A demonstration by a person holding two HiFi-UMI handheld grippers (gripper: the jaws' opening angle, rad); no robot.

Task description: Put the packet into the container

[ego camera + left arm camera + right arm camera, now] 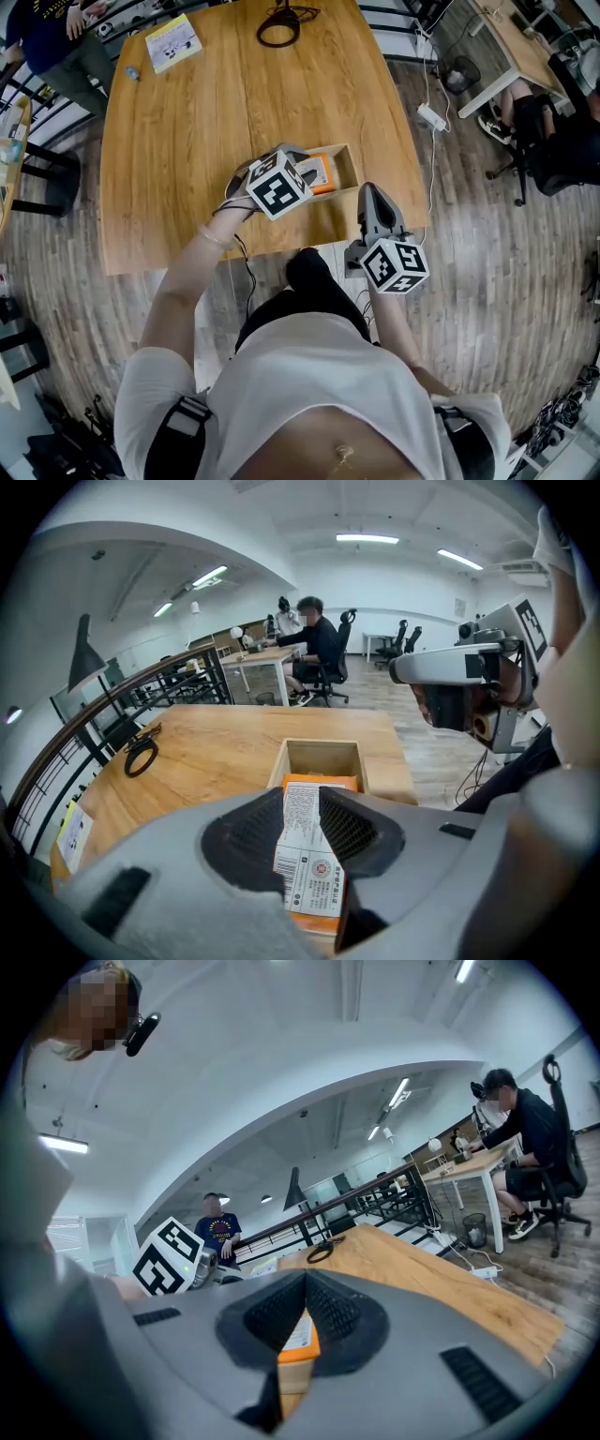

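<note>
1. Closest in, the left gripper [302, 792] is clenched on a flat orange packet with a white printed label [307, 850]. Its ribbed dark pads [352, 827] press both faces, and the packet's near end is cut off behind the grey gripper body.
2. On the label I can see lines of black print, a barcode and a round red stamp, all too small to read.
3. The packet's far end reaches over the near end of an open light-wooden box [323, 743]. In the head view some orange shows within the box's outline, and the rest is hidden behind the left gripper's marker cube [278, 185]. I cannot tell whether the packet touches the box floor.
4. The right gripper [305, 1277] hangs at the near edge of the table, just right of the box, with its tips pinched together on nothing. Through the gap below them a slice of the packet and box wood shows.
5. The box stands at the near edge of a broad wooden table [178, 141]. At the far end lie a yellow-and-white booklet [173, 42], its writing illegible, and a coil of black cable [281, 26].
6. Beyond that, a seated person in dark clothes [314, 641] works at a desk.
</note>
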